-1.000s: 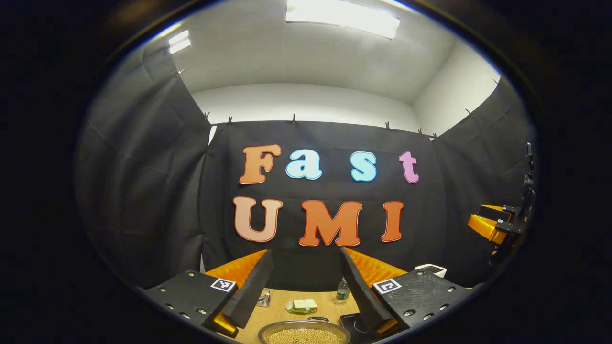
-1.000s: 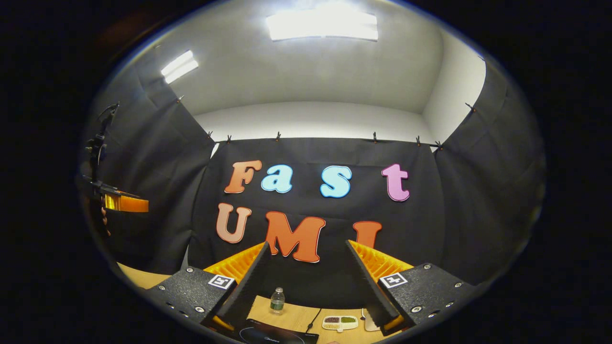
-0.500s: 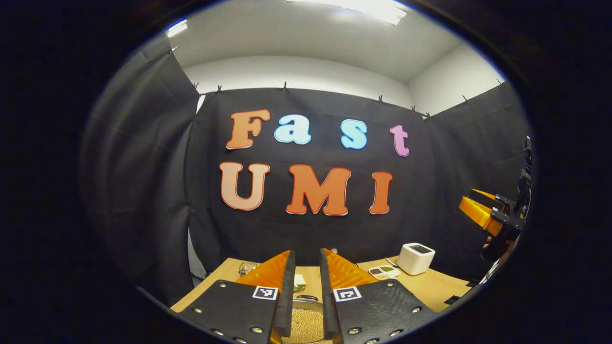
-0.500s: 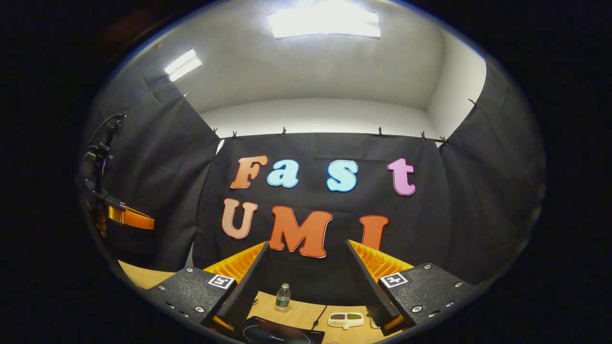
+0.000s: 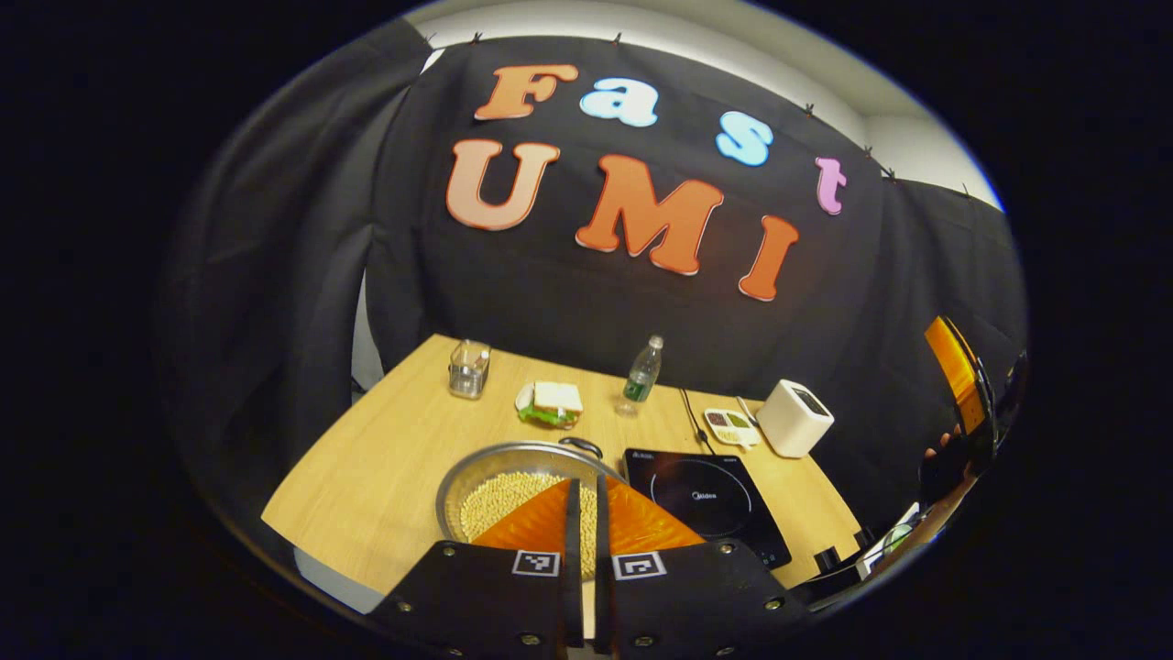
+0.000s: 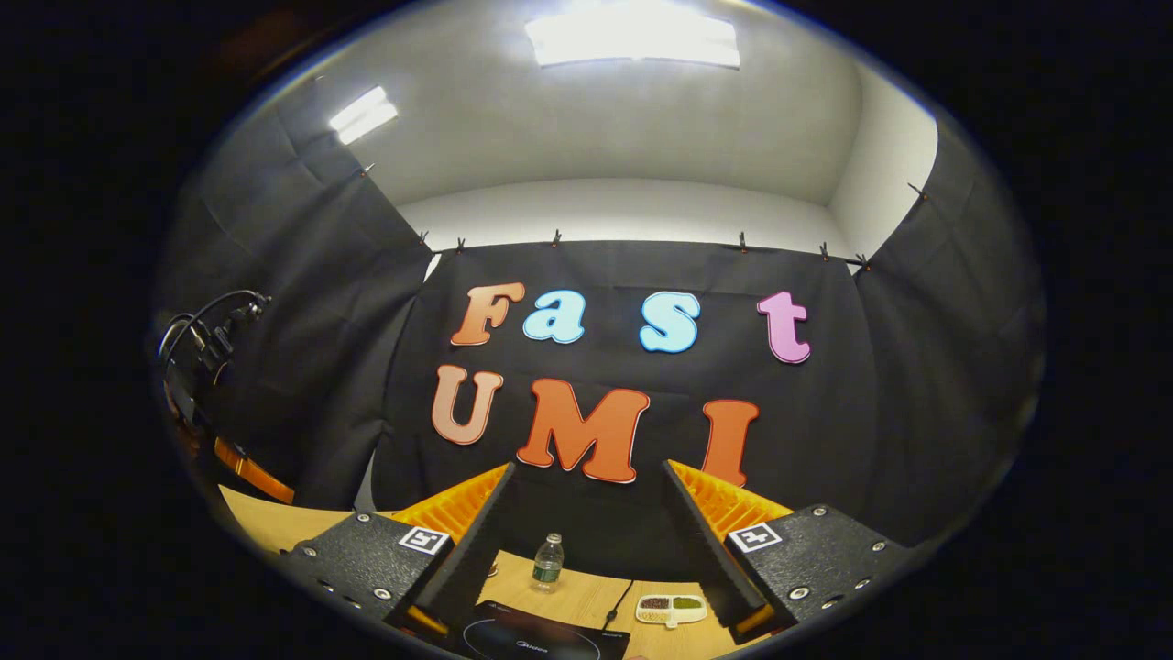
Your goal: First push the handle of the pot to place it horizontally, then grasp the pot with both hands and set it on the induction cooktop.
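Left gripper view looked down on a wooden table (image 5: 385,458) whose near edge ran along at 7 o'clock and whose far edge met the black cloth wall. A broad bare strip of tabletop lay at 9 o'clock of the pot (image 5: 499,481), which sat low in the view, filled with pale beans, its small dark handle (image 5: 581,446) at the far rim at about 1 o'clock. The induction cooktop (image 5: 710,500) lay just beside the pot at 3 o'clock. Farther back stood a glass jar (image 5: 468,368), a sandwich (image 5: 551,402), a water bottle (image 5: 642,371), a small divided dish (image 5: 729,423) and a white box (image 5: 794,418). The left gripper (image 5: 585,532) had its fingers together with barely a slit between them, holding nothing, poised above the pot's near side. At 3 o'clock the other tool's body showed at the edge with a hand beneath it. Right gripper view aimed higher, at wall and ceiling lights; the right gripper (image 6: 586,541) stood wide apart and empty, with the cooktop (image 6: 541,637), bottle (image 6: 548,559) and dish (image 6: 672,607) at 6 o'clock between its fingers.
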`<state>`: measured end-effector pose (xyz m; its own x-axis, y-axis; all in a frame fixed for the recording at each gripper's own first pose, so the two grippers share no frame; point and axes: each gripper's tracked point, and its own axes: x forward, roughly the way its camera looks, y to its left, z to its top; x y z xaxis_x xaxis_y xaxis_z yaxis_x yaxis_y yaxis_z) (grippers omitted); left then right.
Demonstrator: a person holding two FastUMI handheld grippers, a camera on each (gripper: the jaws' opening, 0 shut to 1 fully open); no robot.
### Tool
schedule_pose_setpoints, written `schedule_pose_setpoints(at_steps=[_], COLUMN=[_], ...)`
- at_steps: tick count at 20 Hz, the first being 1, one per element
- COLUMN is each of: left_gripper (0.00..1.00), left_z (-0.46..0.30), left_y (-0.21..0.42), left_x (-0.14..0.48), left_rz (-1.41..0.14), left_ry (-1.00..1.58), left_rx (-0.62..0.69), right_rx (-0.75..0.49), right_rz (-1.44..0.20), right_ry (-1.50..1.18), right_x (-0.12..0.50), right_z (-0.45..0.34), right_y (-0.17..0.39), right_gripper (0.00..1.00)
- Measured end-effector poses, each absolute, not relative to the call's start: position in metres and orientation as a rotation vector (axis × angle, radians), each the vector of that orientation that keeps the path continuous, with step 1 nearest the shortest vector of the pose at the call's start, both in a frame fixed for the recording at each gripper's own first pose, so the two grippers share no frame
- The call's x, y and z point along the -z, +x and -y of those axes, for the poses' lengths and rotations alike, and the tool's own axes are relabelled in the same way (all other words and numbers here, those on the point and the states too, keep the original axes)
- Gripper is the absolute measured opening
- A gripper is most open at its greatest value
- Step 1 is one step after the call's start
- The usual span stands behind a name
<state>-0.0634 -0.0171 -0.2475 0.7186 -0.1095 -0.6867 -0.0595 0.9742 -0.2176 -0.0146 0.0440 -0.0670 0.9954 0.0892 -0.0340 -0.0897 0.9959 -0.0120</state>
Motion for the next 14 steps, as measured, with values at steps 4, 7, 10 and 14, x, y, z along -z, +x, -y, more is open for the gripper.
schedule_pose_setpoints(at_steps=[4, 7, 10, 14], left_gripper=[0.05, 0.05, 0.05, 0.06], left_z=[0.017, 0.014, 0.009, 0.013], left_y=[-0.093, -0.117, -0.131, -0.148], left_x=[0.294, 0.317, 0.341, 0.36], left_rz=[-0.97, -1.086, -1.163, -1.242], left_ry=[-0.32, -0.375, -0.4, -0.428], left_rx=[-0.007, -0.036, -0.067, -0.052], right_rx=[-0.096, -0.102, -0.114, -0.123], right_rz=[-0.043, -0.061, -0.077, -0.111], right_ry=[-0.015, -0.021, -0.014, -0.009], right_x=[0.087, 0.105, 0.121, 0.144], right_z=[-0.053, -0.061, -0.071, -0.08], right_y=[-0.006, 0.001, 0.009, 0.018], right_gripper=[0.95, 0.95, 0.95, 0.95])
